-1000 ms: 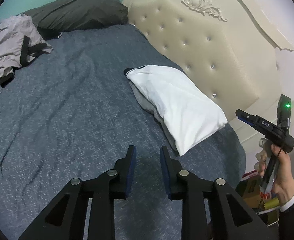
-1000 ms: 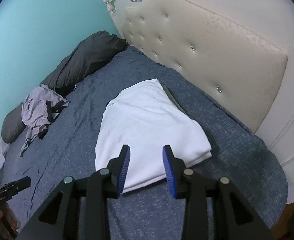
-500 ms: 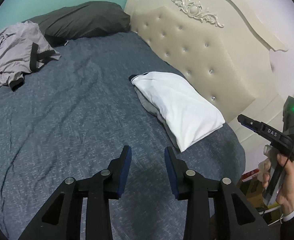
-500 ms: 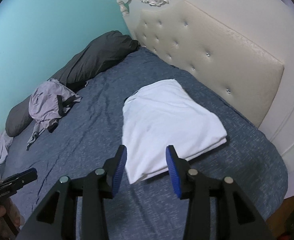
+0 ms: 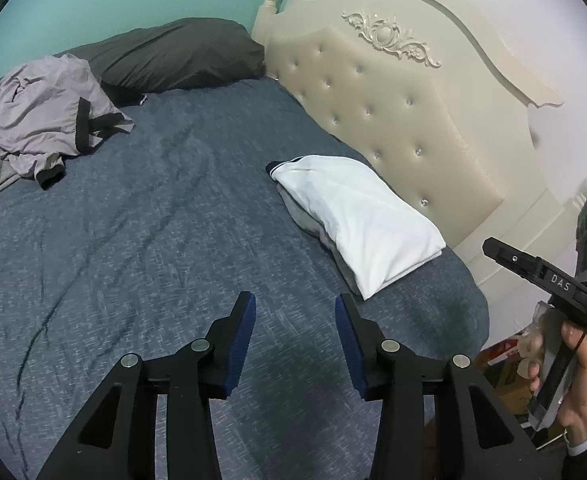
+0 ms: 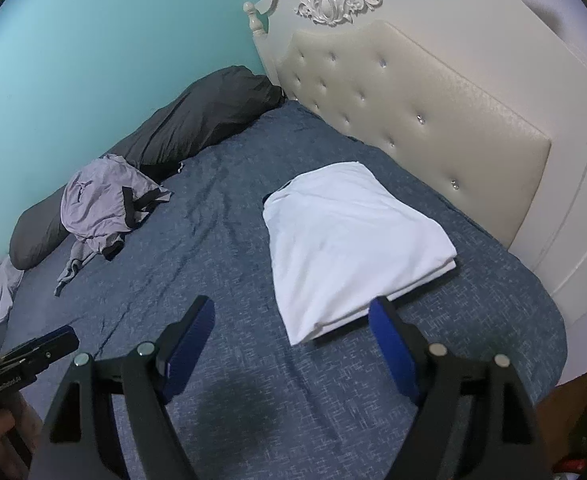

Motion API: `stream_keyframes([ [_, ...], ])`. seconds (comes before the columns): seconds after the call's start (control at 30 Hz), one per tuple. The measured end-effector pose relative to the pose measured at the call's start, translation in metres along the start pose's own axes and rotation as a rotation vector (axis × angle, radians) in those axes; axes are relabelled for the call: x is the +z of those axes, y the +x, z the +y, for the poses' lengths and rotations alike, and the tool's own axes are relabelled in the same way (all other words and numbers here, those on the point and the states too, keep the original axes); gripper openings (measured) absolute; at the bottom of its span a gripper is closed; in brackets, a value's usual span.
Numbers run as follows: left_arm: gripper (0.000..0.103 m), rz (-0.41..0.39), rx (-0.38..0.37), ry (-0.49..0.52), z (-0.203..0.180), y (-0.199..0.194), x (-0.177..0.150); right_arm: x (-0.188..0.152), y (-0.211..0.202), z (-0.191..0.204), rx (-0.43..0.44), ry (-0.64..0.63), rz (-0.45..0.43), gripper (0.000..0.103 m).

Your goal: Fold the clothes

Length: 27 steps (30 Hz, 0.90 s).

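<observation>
A folded white garment [image 5: 357, 216] lies on top of a folded grey one near the headboard; it also shows in the right wrist view [image 6: 353, 244]. A crumpled lilac garment with black trim [image 5: 41, 116] lies at the far left of the bed, also in the right wrist view [image 6: 105, 204]. My left gripper [image 5: 295, 308] is open and empty above the blue bedspread, short of the white garment. My right gripper [image 6: 293, 316] is wide open and empty, just in front of the white garment's near corner.
The blue bedspread [image 5: 133, 240] covers the bed. A dark grey pillow [image 5: 173, 56] lies along the teal wall. The cream tufted headboard [image 5: 393, 112] stands on the right. Boxes [image 5: 505, 364] sit on the floor past the bed edge.
Both grippers have pulled back and up from the white garment. Both jaws have opened wider, the right one most.
</observation>
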<state>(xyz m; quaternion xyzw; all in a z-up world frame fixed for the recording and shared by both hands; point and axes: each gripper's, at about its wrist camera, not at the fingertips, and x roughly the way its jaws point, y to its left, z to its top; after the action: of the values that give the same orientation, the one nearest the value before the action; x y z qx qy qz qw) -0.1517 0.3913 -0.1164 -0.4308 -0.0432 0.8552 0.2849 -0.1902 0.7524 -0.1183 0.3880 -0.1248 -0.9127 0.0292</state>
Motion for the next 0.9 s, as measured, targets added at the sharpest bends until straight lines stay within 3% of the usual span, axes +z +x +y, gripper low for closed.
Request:
stream_keyframes([
  [0.27,0.056,-0.021,0.011,0.016,0.002,-0.020,-0.005,-0.011,-0.019,0.022,-0.017,-0.008,-0.008,0.085],
  [0.53,0.065,-0.052,0.022,0.022,0.006,-0.041,-0.011,-0.025,-0.040,0.050,0.007,-0.033,-0.036,0.098],
  [0.63,0.077,-0.065,0.029,0.024,0.007,-0.048,-0.013,-0.029,-0.051,0.060,0.013,-0.035,-0.058,0.099],
  [0.9,0.086,-0.086,0.036,0.044,0.006,-0.068,-0.020,-0.038,-0.071,0.076,0.016,-0.051,-0.073,0.101],
])
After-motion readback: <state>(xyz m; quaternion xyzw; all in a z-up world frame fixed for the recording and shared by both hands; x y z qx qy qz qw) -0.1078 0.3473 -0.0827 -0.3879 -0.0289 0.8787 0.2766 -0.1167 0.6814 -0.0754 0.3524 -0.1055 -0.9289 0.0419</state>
